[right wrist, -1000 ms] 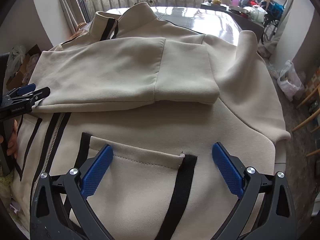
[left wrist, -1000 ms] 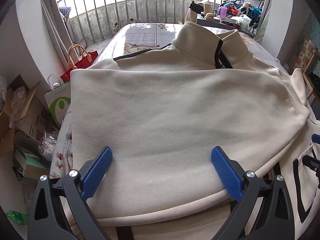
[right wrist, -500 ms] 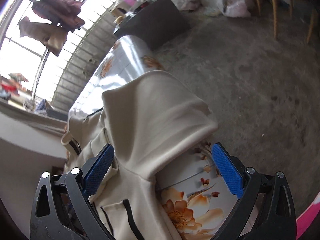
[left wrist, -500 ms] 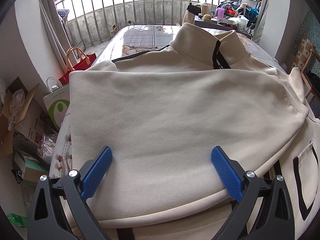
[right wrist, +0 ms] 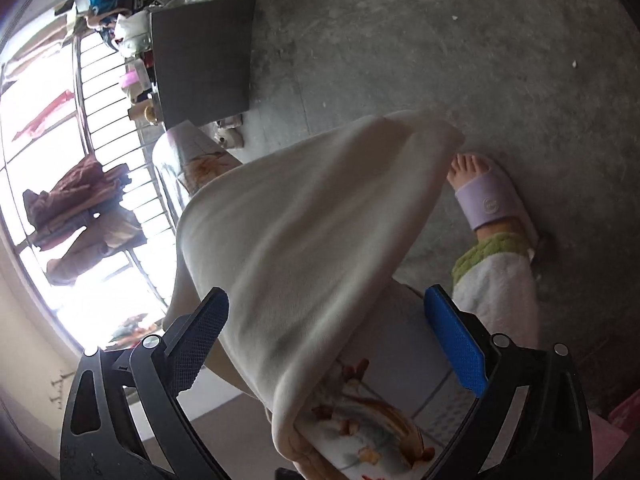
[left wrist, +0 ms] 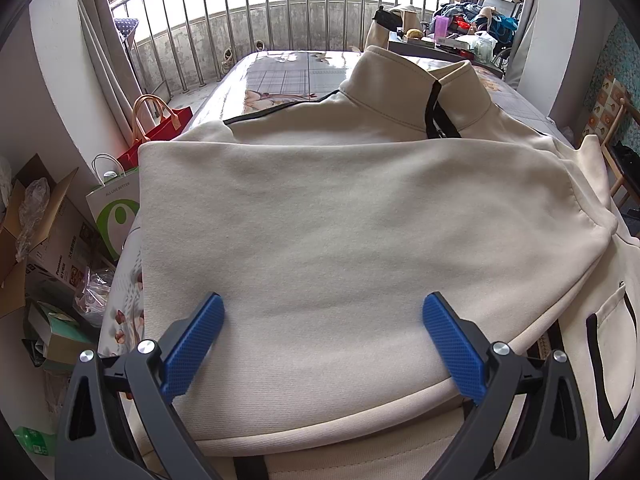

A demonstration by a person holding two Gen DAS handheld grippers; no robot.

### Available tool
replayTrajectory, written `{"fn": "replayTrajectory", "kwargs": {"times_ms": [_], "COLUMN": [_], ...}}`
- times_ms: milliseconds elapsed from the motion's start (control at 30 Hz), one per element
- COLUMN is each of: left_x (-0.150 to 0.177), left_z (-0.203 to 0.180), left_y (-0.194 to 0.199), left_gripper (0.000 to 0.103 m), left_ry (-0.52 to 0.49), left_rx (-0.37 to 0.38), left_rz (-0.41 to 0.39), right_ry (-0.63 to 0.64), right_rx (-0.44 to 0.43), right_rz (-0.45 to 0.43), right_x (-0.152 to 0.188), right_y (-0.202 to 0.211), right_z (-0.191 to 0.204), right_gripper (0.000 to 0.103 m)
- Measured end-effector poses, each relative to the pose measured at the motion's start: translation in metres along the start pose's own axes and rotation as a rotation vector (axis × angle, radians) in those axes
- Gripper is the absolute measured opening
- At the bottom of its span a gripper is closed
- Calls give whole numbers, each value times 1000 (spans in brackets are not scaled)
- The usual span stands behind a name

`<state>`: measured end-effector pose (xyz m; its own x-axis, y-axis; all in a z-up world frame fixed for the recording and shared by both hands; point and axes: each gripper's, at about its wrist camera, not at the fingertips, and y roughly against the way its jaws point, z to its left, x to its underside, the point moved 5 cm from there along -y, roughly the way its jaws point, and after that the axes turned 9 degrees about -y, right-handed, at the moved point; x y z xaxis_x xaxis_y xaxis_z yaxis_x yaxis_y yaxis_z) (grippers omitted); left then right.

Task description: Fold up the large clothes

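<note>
Lying spread across the table (left wrist: 280,76) in the left view: a cream jacket (left wrist: 360,240), collar (left wrist: 416,84) standing at 12 o'clock, black zip trim (left wrist: 434,112) running down from it. Crossing the chest from 9 to 3 o'clock: a folded-over sleeve (left wrist: 340,216), cuff end reaching toward 3 o'clock. Showing at 4 o'clock: a pocket (left wrist: 612,360) outlined in black.

Hovering over the near edge of that sleeve: the left gripper (left wrist: 322,340), blue pads (left wrist: 192,344) spread wide, holding nothing, cream cloth showing in the gap between them.

Appearing only in the right view: the jacket's other sleeve (right wrist: 320,240), draping off the table edge and hanging toward the floor (right wrist: 440,40), its end pointing to 1 o'clock. Facing it: the right gripper (right wrist: 326,340), fingers spread wide, sleeve cloth lying between them without being pinched. Peeking out under the sleeve at 6 o'clock: the flowered tablecloth (right wrist: 372,420). Standing at 3 o'clock: a person's foot in a lilac slipper (right wrist: 492,200), with a fluffy white trouser leg (right wrist: 496,292) above it.

Appearing only in the left view: a window railing (left wrist: 280,12) at 12 o'clock, a red bag (left wrist: 160,128) and a white paper bag (left wrist: 114,208) at 9 o'clock, cardboard boxes (left wrist: 52,240) lower at 8 o'clock, cluttered shelves (left wrist: 460,32) at 1 o'clock.
</note>
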<state>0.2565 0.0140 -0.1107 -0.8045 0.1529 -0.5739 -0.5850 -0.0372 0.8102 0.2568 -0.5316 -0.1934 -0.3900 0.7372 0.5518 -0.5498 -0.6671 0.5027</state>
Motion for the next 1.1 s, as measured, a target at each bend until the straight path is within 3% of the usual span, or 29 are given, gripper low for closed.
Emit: {"fn": "replayTrajectory", "kwargs": {"times_ms": [67, 133, 167, 233, 267, 333, 400, 500, 600, 667, 767, 833, 933, 1067, 1100], "left_x": [0, 0, 0, 0, 0, 0, 0, 0, 0, 0, -1, -1, -1, -1, -1], "left_z": [0, 0, 0, 0, 0, 0, 1, 1, 1, 0, 0, 0, 0, 0, 0], "left_y": [0, 0, 0, 0, 0, 0, 0, 0, 0, 0, 1, 1, 1, 1, 1], "left_gripper": [98, 98, 98, 98, 98, 98, 98, 98, 98, 98, 98, 98, 98, 98, 98], "left_ry": [0, 0, 0, 0, 0, 0, -1, 0, 0, 0, 1, 1, 1, 0, 1], "left_rx": [1, 0, 1, 0, 1, 1, 0, 0, 1, 2, 5, 6, 6, 6, 6], "left_rz": [0, 0, 0, -1, -1, -1, -1, -1, -1, -2, -3, -4, -4, -4, -4], "right_ry": [-36, -68, -81, -95, -98, -92, -68, 16, 223, 418, 816, 1055, 1324, 1479, 1492], "right_rx": [-67, -101, -115, -127, -132, -138, -147, -150, -140, -102, -21, 44, 173, 355, 410], "right_rz": [17, 11, 7, -1, -7, -32, -77, -160, -264, -320, -346, -300, -168, 34, 72], "right_x": [-7, -13, -16, -22, -24, -29, -32, -26, 0, 37, 131, 199, 282, 332, 333], "right_y": [-4, -5, -5, -2, 0, 8, 21, 41, 67, 76, 68, 46, -3, -68, -83], "right_z": [3, 4, 3, 1, 2, 2, 7, 25, 74, 114, 173, 188, 167, 92, 71], "right_gripper": [92, 71, 65, 39, 32, 10, 5, 3, 3, 3, 3, 3, 3, 8, 16]}}
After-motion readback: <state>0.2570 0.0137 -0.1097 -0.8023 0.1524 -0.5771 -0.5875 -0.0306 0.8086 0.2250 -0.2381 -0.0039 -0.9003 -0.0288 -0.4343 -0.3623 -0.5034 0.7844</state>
